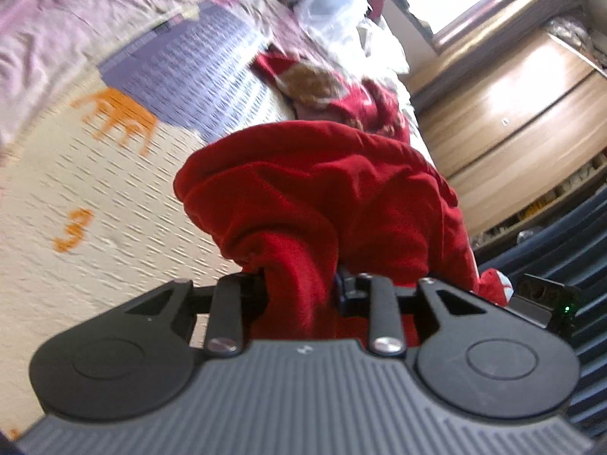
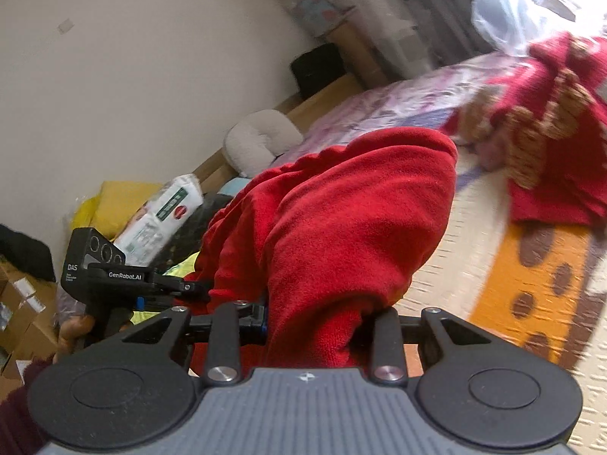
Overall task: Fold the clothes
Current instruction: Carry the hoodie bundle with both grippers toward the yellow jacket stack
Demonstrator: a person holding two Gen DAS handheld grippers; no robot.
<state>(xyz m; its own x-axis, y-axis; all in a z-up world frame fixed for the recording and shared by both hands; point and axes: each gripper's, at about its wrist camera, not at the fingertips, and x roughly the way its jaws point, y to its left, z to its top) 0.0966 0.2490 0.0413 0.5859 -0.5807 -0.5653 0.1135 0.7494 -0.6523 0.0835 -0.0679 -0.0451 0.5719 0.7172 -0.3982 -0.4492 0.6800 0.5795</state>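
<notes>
Red fleece garment (image 1: 322,197) bunched, clamped in left tool (image 1: 301,292) and right tool (image 2: 311,322).

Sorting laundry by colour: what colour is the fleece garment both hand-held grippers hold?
Plain bright red fleece garment, clearest in the right wrist view.

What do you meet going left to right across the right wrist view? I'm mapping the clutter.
Cardboard boxes → left gripper → white packet → white pillow → red fleece → patterned red sweater.
</notes>
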